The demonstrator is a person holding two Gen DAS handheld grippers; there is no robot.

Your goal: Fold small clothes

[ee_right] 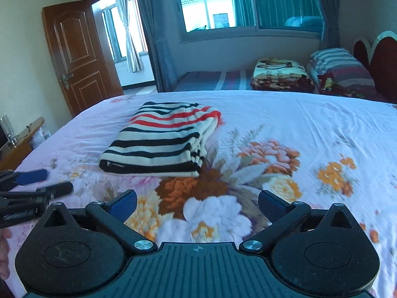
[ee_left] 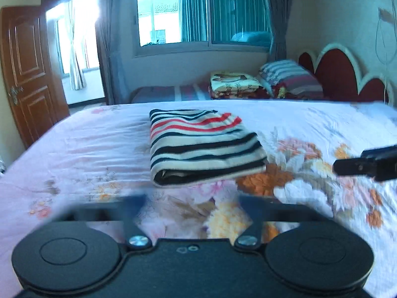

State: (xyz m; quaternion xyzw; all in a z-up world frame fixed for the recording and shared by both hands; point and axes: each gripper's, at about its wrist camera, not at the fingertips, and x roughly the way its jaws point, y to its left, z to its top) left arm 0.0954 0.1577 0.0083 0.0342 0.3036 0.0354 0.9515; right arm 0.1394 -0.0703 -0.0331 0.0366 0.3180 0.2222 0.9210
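Observation:
A small striped garment (ee_left: 203,146), cream with black and red stripes, lies folded into a thick rectangle on the floral bed sheet (ee_left: 86,154). It also shows in the right wrist view (ee_right: 161,141). My left gripper (ee_left: 191,202) is open and empty, just short of the garment's near edge. My right gripper (ee_right: 197,204) is open and empty, a little in front of and to the right of the garment. The right gripper's finger shows at the right of the left wrist view (ee_left: 364,165). The left gripper shows at the left of the right wrist view (ee_right: 41,183).
A second bed (ee_right: 218,79) stands behind, with a folded blanket (ee_right: 280,74) and a striped pillow (ee_right: 340,67). A red headboard (ee_left: 340,72) is at the right. A brown door (ee_right: 77,54) and a wooden desk edge (ee_right: 22,136) are at the left.

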